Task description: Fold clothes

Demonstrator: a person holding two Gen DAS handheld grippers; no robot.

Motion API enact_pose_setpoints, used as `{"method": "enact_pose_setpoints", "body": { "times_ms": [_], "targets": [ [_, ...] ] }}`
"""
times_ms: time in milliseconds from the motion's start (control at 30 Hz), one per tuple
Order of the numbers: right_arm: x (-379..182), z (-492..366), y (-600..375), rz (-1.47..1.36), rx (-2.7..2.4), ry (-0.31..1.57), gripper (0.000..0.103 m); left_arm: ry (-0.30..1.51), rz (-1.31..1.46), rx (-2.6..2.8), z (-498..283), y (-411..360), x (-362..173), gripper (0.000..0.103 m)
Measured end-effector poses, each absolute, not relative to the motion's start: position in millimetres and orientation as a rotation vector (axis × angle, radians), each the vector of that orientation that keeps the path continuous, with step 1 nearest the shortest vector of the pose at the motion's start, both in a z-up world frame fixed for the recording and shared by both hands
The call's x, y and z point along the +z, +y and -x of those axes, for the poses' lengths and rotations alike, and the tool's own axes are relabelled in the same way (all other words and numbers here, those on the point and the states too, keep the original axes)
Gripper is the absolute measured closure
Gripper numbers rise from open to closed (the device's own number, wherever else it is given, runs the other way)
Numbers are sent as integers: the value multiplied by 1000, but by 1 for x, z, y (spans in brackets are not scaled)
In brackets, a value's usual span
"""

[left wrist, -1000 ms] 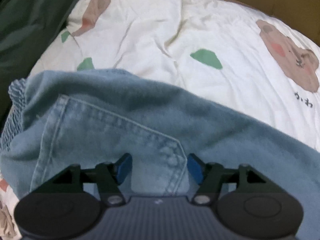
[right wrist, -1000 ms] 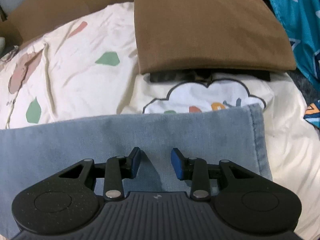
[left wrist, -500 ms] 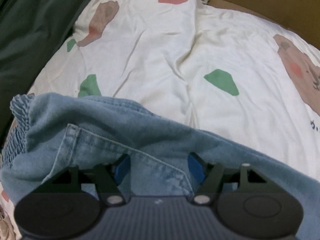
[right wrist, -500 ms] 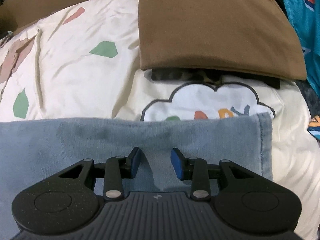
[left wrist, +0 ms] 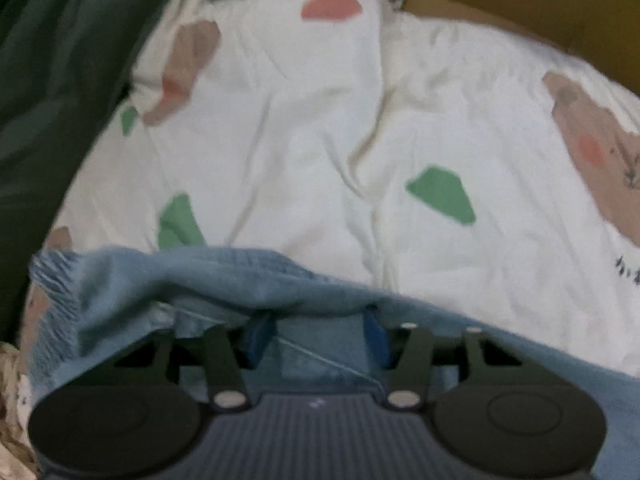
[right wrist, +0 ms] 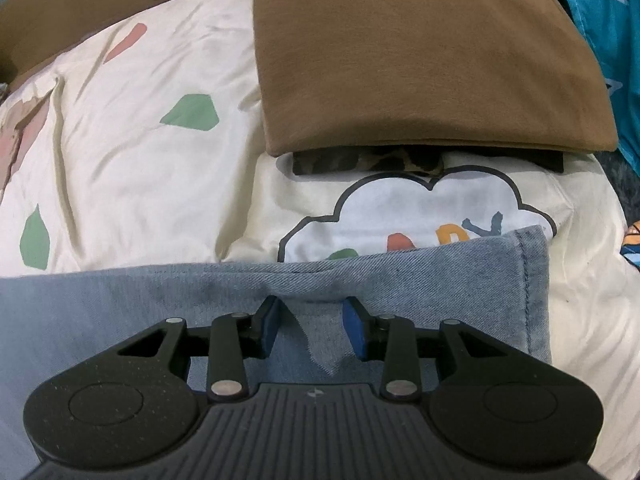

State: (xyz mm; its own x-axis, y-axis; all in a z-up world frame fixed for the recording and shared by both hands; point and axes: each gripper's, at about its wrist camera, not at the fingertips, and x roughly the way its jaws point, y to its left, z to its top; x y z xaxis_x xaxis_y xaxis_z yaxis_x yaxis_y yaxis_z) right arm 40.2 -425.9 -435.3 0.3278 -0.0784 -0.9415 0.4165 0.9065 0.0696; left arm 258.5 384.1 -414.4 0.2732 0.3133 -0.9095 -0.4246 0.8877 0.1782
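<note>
- Two views show one garment, light blue denim jeans (left wrist: 224, 280), lying across a cream bedsheet (left wrist: 320, 128) printed with green, pink and brown patches.
- Left wrist view, blurred: the denim is soft and rumpled, with a gathered elastic waistband (left wrist: 52, 276) at its left end and a stitched pocket seam (left wrist: 320, 360) running under the tool.
- A fold of the jeans rises over the left tool (left wrist: 318, 336); its blue pads (left wrist: 260, 336) sit on either side of the cloth and its jaws are closing, not visibly clamped on it.
- Dark green fabric (left wrist: 48, 100) lies left of the sheet.
- Right wrist view, sharp: the twill weave shows clearly, and a double-stitched hem (right wrist: 534, 292) forms the straight right edge of the leg.
- The right tool (right wrist: 310, 328) points down at the flat denim, jaws partly apart, a small crease between the pads; I cannot tell whether they pinch it.
- Beyond lie a smooth folded brown garment (right wrist: 420, 52), a camouflage piece (right wrist: 360, 162) beneath it, and a cloud-print shirt (right wrist: 420, 208) partly under the jeans.
</note>
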Motion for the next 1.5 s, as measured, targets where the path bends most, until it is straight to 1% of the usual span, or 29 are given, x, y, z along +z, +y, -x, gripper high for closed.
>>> {"method": "enact_pose_setpoints", "body": {
  "times_ms": [200, 300, 467, 567, 800, 967, 1133, 1200, 1367, 1500],
  "targets": [
    [-425, -29, -423, -351, -320, 1185, 61, 1129, 123, 540, -226, 398, -382, 51],
    [-422, -21, -416, -328, -286, 1185, 61, 1101, 156, 570, -204, 401, -369, 57],
    [-416, -10, -407, -272, -241, 1175, 61, 1045, 253, 634, -165, 407, -350, 60],
    [-424, -8, -408, -273, -240, 1187, 61, 1058, 259, 645, -156, 417, -355, 62],
    [-435, -9, -408, -254, -228, 1217, 61, 1100, 286, 679, -168, 438, -376, 67],
    [-437, -9, -409, -250, -216, 1214, 62, 1122, 261, 691, -196, 452, -388, 67],
    [-439, -8, -406, -225, -212, 1204, 61, 1216, 233, 668, -226, 464, -407, 66],
    [-439, -8, -406, -224, -209, 1203, 61, 1233, 200, 647, -231, 465, -411, 65],
    [-439, -10, -408, -232, -208, 1213, 61, 1250, 161, 633, -234, 461, -411, 65],
    [-439, -11, -410, -251, -208, 1218, 61, 1232, 126, 623, -221, 451, -394, 66]
  ]
}}
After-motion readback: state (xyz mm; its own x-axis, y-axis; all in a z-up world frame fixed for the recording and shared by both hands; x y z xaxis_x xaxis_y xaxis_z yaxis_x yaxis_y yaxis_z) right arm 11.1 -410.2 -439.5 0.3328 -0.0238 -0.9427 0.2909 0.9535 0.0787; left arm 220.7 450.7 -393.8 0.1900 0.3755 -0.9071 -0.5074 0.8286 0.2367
